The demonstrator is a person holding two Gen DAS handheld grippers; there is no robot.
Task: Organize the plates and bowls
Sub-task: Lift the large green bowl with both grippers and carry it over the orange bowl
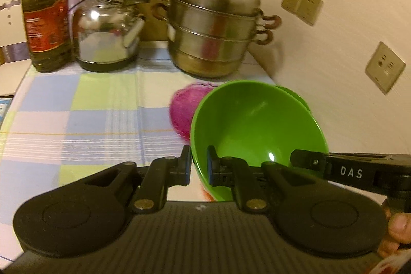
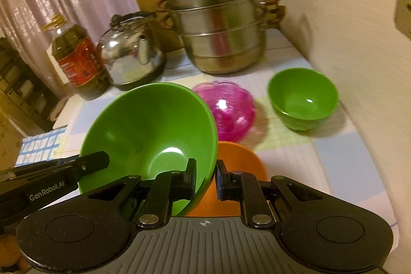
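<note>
A large green bowl (image 1: 257,125) (image 2: 151,130) hangs tilted above the table, held by its rim from two sides. My left gripper (image 1: 199,164) is shut on the rim's near left part. My right gripper (image 2: 206,177) is shut on the opposite part of the rim. One of the right gripper's fingers (image 1: 305,159) shows at the bowl's right side in the left wrist view. An orange bowl (image 2: 239,168) sits on the table just below the green bowl. Behind it a pink translucent bowl (image 2: 228,109) (image 1: 183,111) lies on the cloth. A small green bowl (image 2: 303,102) stands upright near the wall.
A chequered cloth (image 1: 84,114) covers the table. Along the back stand a steel steamer pot (image 1: 215,27) (image 2: 221,25), a shiny kettle (image 1: 108,30) (image 2: 131,53) and an oil bottle (image 1: 46,17) (image 2: 77,58). A wall with sockets (image 1: 385,67) borders the right side.
</note>
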